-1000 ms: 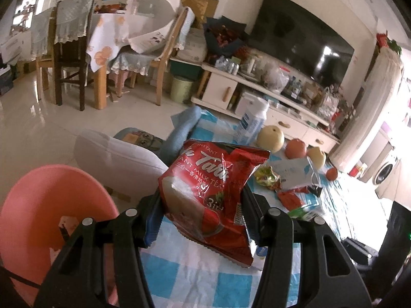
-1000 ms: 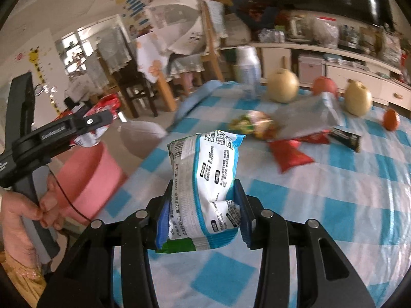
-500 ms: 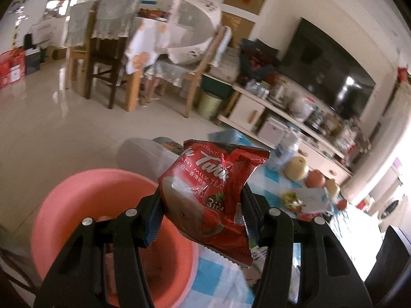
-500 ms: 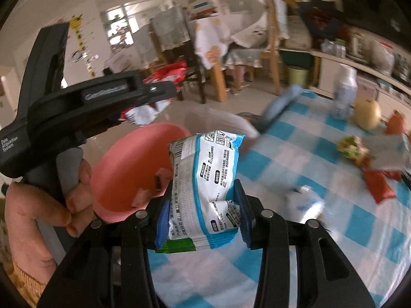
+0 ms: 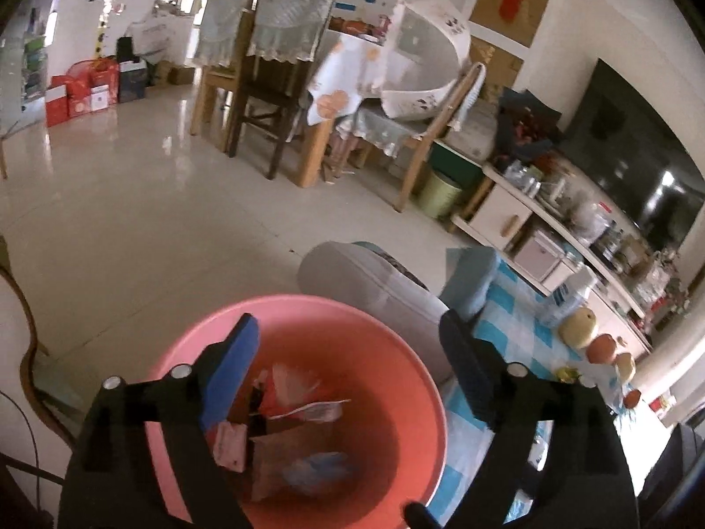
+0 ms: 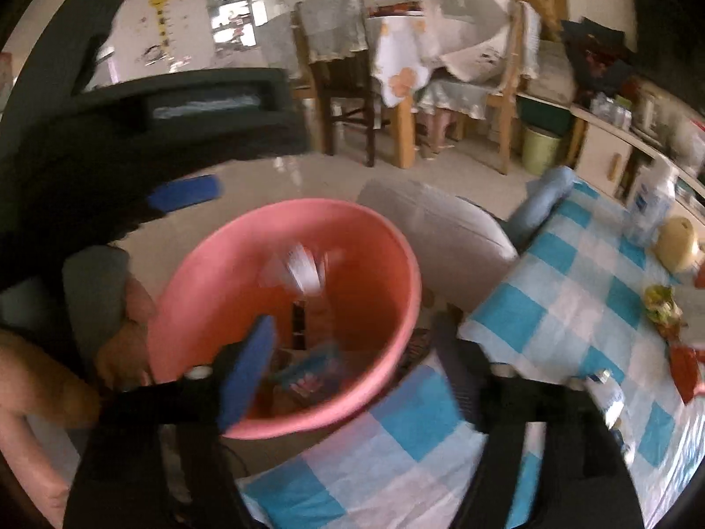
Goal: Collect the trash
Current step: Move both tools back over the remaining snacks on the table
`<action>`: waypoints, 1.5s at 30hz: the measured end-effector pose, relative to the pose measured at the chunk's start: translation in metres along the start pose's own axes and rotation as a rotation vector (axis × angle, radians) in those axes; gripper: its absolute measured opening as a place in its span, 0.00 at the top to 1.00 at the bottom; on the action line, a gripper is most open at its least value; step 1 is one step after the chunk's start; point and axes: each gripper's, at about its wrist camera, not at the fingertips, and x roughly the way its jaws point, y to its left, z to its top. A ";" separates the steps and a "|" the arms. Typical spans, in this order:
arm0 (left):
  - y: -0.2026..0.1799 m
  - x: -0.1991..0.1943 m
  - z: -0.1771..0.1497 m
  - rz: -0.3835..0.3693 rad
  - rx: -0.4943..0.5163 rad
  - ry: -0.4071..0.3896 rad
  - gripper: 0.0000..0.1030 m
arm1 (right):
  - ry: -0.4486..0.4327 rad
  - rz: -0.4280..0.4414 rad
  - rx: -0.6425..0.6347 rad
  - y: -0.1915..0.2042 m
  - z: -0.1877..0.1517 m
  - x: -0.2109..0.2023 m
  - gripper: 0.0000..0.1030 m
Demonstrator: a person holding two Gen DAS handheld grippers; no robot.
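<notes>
A pink bin (image 5: 396, 352) stands on the floor beside the table, with several wrappers (image 5: 304, 410) lying in it. My left gripper (image 5: 348, 370) is open and empty right above the bin. My right gripper (image 6: 357, 374) is open over the bin's (image 6: 387, 238) near rim; a blurred white packet (image 6: 304, 271) is falling into the bin. The left gripper's body (image 6: 176, 101) shows large at the left of the right wrist view. More trash (image 6: 661, 304) lies on the blue checked tablecloth (image 6: 551, 291).
A grey chair back (image 5: 365, 277) stands beyond the bin. Fruit (image 5: 577, 322) and a bottle (image 6: 652, 203) stand on the table's far side. A dining table with wooden chairs (image 5: 264, 101) and a TV cabinet (image 5: 528, 229) are farther off.
Both grippers swung left from the table to over the pink bin and opened. The red milk tea packet and the white-blue packet were let go into the bin.
</notes>
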 end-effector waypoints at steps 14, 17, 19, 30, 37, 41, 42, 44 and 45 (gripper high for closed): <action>-0.029 0.009 -0.009 0.009 0.095 0.038 0.15 | -0.003 -0.114 0.086 -0.049 -0.030 -0.031 0.12; -0.037 0.010 -0.012 0.003 0.113 0.053 0.15 | 0.004 -0.130 0.097 -0.055 -0.036 -0.035 0.12; -0.043 0.011 -0.015 0.000 0.133 0.059 0.15 | 0.010 -0.134 0.104 -0.060 -0.040 -0.038 0.12; -0.077 0.014 -0.027 -0.005 0.239 0.064 0.15 | 0.002 -0.190 0.102 -0.085 -0.055 -0.059 0.12; -0.097 0.016 -0.036 -0.020 0.291 0.066 0.15 | -0.015 -0.194 0.146 -0.102 -0.062 -0.071 0.12; -0.108 0.017 -0.041 -0.024 0.319 0.071 0.15 | -0.023 -0.198 0.164 -0.111 -0.066 -0.077 0.12; -0.111 0.018 -0.042 -0.026 0.324 0.072 0.15 | -0.024 -0.199 0.168 -0.113 -0.068 -0.078 0.12; -0.115 0.019 -0.044 -0.032 0.331 0.072 0.15 | -0.027 -0.202 0.177 -0.118 -0.070 -0.080 0.11; -0.118 0.019 -0.045 -0.036 0.335 0.072 0.15 | -0.027 -0.202 0.183 -0.121 -0.071 -0.082 0.11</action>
